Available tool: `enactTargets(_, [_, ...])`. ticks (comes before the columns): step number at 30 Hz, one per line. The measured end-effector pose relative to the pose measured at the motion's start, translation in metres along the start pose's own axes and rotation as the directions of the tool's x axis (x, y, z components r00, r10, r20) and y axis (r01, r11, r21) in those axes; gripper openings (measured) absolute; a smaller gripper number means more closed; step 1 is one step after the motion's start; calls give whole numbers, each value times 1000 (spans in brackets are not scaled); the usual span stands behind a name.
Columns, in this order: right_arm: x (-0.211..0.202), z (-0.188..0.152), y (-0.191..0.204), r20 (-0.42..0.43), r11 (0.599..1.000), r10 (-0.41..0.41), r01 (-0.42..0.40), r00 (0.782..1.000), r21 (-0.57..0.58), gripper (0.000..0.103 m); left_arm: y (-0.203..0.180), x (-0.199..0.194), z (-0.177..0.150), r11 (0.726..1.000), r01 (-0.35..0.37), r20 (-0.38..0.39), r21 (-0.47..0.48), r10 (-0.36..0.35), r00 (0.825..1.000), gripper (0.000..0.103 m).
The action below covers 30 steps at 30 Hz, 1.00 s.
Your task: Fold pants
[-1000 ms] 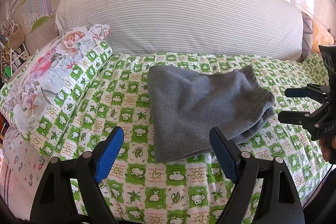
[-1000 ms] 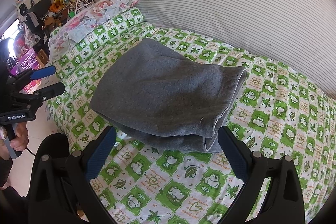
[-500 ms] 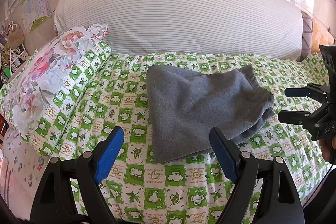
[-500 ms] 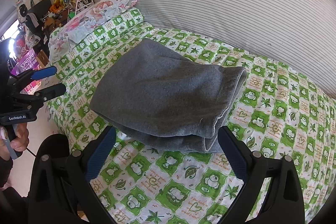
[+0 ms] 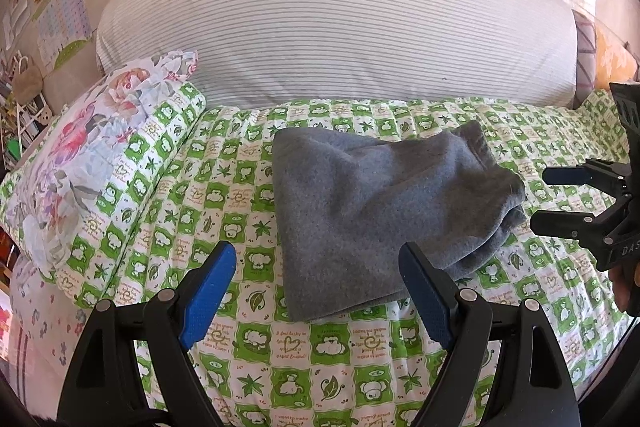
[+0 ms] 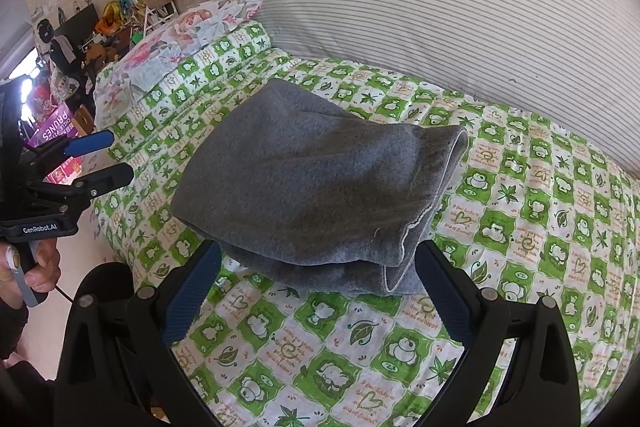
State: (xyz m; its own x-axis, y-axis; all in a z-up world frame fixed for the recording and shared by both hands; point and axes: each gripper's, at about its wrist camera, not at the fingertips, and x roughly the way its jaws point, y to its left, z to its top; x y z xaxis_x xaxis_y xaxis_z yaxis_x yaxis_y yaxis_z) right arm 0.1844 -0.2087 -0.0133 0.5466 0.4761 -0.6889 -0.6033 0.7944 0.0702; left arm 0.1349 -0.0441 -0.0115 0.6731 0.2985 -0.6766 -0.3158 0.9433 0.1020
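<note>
The grey fleece pants [image 5: 376,215] lie folded into a thick rectangle on the green-and-white checked bedspread [image 5: 224,187]. They also show in the right wrist view [image 6: 316,187], with the stacked layer edges facing the camera. My left gripper [image 5: 320,291] is open and empty, held above the bed just short of the pants' near edge. My right gripper [image 6: 316,291] is open and empty, just short of the pants' layered end. Each gripper shows in the other's view, the right gripper [image 5: 560,199] beside the pants and the left gripper [image 6: 106,159] off the bed's side.
A large striped bolster [image 5: 340,27] runs along the back of the bed. A floral pillow [image 5: 92,139] lies at the left end. Cluttered shelves and boxes [image 6: 80,39] stand beyond the bed's left side.
The pants lie still. Both grippers stay open and have barely shifted; the left wrist view has drifted slightly.
</note>
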Motion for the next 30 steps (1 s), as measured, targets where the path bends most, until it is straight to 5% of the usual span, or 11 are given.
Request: enactTargets(30, [1, -2, -8, 20, 999, 42, -42, 999, 29, 98, -9, 11, 10, 1000, -5, -11, 27, 5, 1000, 84])
